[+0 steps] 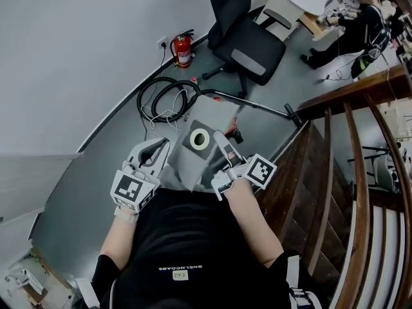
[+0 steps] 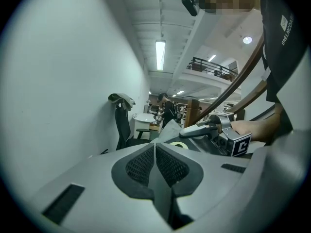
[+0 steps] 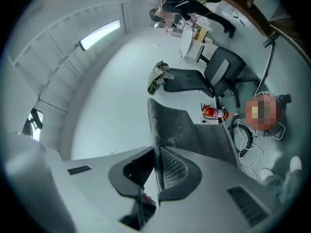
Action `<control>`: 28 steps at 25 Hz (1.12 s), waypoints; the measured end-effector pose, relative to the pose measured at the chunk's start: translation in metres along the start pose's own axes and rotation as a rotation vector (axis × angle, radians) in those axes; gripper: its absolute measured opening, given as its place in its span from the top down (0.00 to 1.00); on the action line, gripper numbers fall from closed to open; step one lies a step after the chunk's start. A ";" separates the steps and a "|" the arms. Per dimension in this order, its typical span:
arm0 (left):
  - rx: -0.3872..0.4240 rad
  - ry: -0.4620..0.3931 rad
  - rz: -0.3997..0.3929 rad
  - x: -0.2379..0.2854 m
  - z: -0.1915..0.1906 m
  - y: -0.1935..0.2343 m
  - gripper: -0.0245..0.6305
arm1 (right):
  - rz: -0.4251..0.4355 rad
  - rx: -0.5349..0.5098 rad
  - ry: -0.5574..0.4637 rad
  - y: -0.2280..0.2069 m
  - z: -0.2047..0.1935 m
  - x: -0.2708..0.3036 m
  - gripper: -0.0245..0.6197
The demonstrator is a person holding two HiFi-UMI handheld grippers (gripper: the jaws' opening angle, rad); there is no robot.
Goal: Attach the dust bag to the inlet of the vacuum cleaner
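One fuzzy grey bag (image 1: 215, 116) — rnd collar (image 1: 200, 138).

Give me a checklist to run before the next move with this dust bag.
1. Right gripper grip: ok, jaws shut on dust bag fabric.
2. Left gripper grip: ok, jaws shut at the bag's edge.
3. Ring uncovered: ok, it faces up between the grippers.
4. Vacuum inlet located: cannot tell, the bag hides the floor below it.
5. Hose out of the way: ok, coiled on the floor beyond the bag.
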State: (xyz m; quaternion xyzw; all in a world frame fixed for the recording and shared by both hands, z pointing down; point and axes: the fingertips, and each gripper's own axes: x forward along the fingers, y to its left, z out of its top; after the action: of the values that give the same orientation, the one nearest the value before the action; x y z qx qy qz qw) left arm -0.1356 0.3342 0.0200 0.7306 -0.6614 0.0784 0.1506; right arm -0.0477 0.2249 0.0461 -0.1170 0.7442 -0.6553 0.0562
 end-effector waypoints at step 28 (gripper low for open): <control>0.054 0.126 -0.442 0.148 0.014 0.152 0.93 | -0.208 0.037 -0.376 -0.049 0.088 0.106 0.90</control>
State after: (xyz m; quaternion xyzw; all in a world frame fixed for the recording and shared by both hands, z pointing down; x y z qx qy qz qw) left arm -0.2708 0.1785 0.0710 0.8551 -0.4721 0.1065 0.1858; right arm -0.1239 0.1083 0.0903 -0.3123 0.6923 -0.6378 0.1281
